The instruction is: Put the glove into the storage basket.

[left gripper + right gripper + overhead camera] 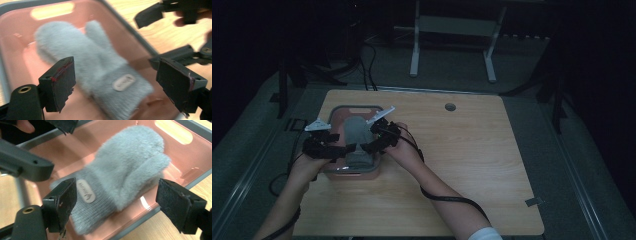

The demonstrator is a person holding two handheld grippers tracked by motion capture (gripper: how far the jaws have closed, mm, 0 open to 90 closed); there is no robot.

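Both grippers hang over the tray, and we take them left to right. Our left gripper (pixel 115 85) stands with its jaws wide apart, and nothing is pinched between them; the pads (pixel 63 80) sit clear above the mitten (pixel 92 67), which lies under the gap rather than in it. Our right gripper (pixel 116 205) stands just as wide, pads (pixel 65 202) off the fabric, holding nothing. In the high view the left gripper (pixel 324 145) and the right gripper (pixel 379 140) flank the mitten (pixel 354 132) from either side.

We find the mitten lying flat in the pink tray (pixel 17 32), which sits near the left edge of the desk (pixel 472 150), toward its far left corner. Its fluffy palm end points to the tray's handle slot (pixel 52 10), its ribbed cuff to the near rim, thumb on the upper side.

We judge it light, soft and limp: it will sag and fold where unsupported, and the fur will compress before the pads bite. It is not fragile, and hardly slippery. The ribbed cuff by the small label (pixel 85 190) looks the firmest place to take hold, one gripper at each cuff edge. Whether a second mitten lies beneath we cannot tell from these blurred views.
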